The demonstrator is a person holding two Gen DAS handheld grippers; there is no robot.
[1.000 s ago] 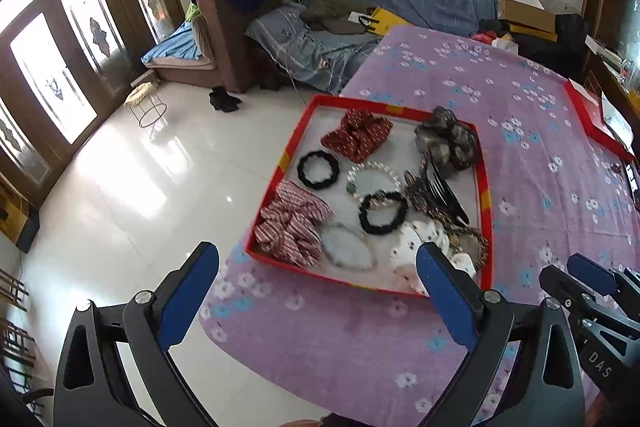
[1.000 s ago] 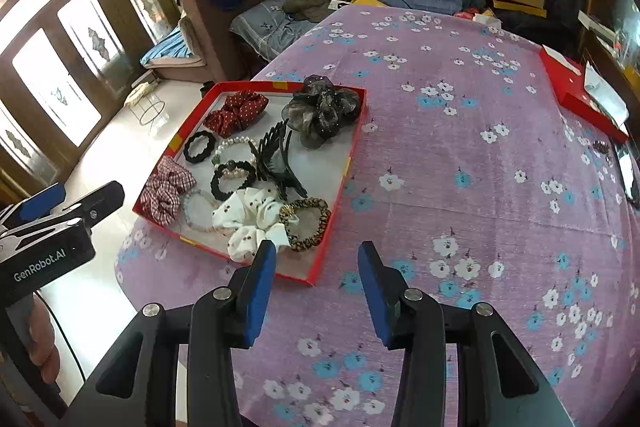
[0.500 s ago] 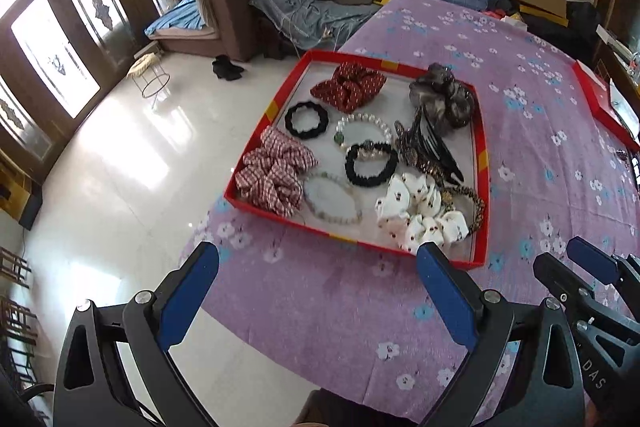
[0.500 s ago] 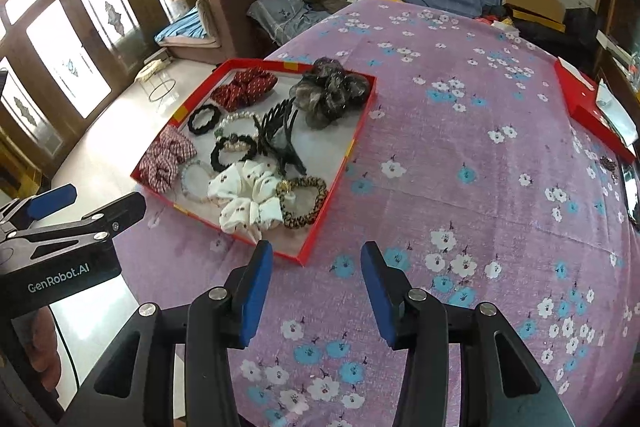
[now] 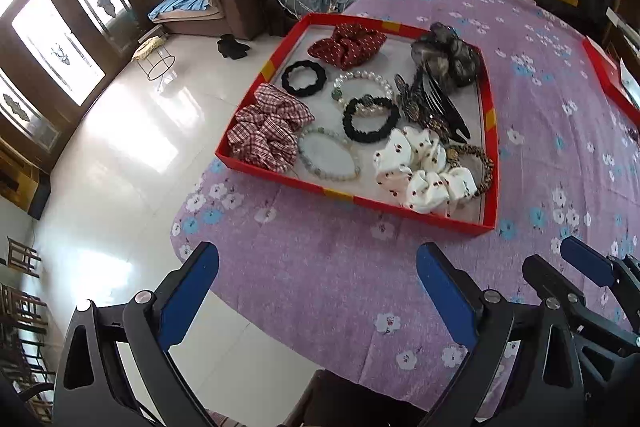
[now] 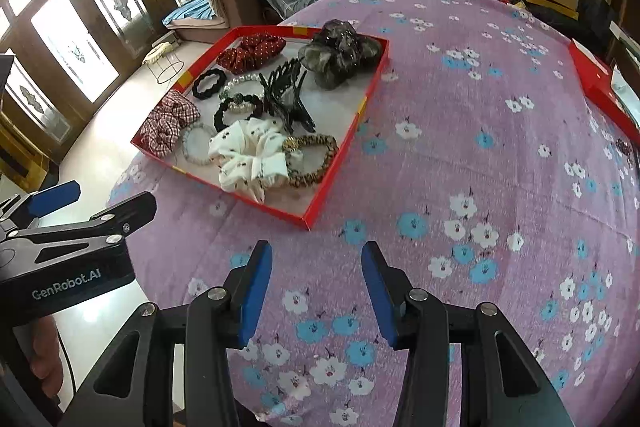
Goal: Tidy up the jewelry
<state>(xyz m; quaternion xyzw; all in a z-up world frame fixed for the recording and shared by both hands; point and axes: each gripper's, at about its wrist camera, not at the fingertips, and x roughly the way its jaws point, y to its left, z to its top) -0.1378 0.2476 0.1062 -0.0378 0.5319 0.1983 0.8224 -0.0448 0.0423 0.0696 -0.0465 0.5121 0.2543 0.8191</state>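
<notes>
Red tray (image 5: 490,115) near table (image 5: 328,279) corner, holding all visible jewelry: plaid scrunchie (image 5: 268,133), red scrunchie (image 5: 346,43), black ties (image 5: 370,119), pearl bracelet (image 5: 362,87), bead bracelet (image 5: 330,155), white scrunchie (image 5: 420,171), leopard band (image 6: 316,159), claw clips (image 6: 286,95), grey scrunchie (image 6: 340,53). Laid flat in rough rows, likely for sorting; fits tidied or awaiting pickup, cannot tell which. Left gripper (image 5: 316,291) wide, empty, short of tray's near edge. Right gripper (image 6: 316,287) narrower but parted, empty, over cloth beside tray corner. Second red tray (image 6: 596,83) far right, contents unclear.
</notes>
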